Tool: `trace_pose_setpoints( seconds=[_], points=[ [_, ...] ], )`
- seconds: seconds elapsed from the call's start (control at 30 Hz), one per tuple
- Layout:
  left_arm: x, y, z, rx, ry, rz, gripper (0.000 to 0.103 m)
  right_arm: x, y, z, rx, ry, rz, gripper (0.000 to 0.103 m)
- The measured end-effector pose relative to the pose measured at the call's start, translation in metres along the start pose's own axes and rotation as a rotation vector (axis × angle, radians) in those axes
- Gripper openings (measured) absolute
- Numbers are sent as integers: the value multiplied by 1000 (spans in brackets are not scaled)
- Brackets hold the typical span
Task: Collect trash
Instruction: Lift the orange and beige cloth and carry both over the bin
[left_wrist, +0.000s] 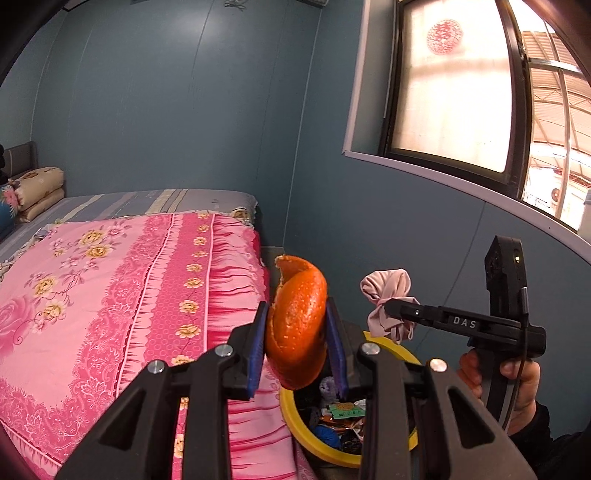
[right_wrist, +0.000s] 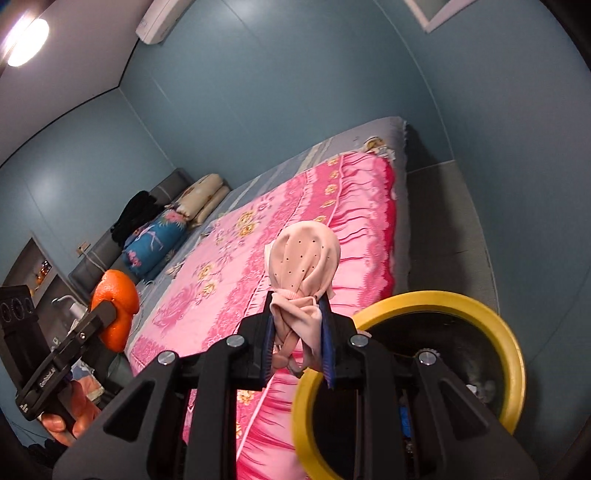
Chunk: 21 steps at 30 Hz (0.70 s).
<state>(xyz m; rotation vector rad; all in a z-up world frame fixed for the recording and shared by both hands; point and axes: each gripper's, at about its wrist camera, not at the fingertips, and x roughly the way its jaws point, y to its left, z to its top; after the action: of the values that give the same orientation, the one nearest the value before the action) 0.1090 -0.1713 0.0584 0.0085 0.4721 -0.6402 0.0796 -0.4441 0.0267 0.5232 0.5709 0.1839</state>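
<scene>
Bed (left_wrist: 92, 280) w/ pink floral cover fills the left of both views; blue wall and window (left_wrist: 450, 92) behind. Yellow-rimmed trash bin (right_wrist: 513, 354) stands on the floor just beside the bed's edge, already w/ wrappers and scraps inside.

Left hand-held gripper (left_wrist: 297, 332) is clamped narrow on an orange peel (left_wrist: 295, 325), held above the bin's near rim. Right hand-held gripper (right_wrist: 300, 332) is pinched on a crumpled pink cloth wad (right_wrist: 304, 266), also up in the air near the bin, roughly over its left rim in the right wrist view.

Step in hand, imo: carry phase done or nearly so, both pieces at the bin, drop not yet made.

Next calls for: bring each item fully over the bin mouth, not the rim, then let go. Peel looks light and curled, so it may stick to a pad; cloth could drape on the rim.
</scene>
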Motion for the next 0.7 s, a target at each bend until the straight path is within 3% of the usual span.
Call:
trace_pose_setpoints(
  seconds=[0.27,0.7],
  points=[
    [13,-24,-1,21,13,-37,28,-16,-16,-7,8,-35,-74,21],
    [57,-30,-16,-5,91,-62,29,-7,-47,-18,69,-6,-132,21]
  ],
)
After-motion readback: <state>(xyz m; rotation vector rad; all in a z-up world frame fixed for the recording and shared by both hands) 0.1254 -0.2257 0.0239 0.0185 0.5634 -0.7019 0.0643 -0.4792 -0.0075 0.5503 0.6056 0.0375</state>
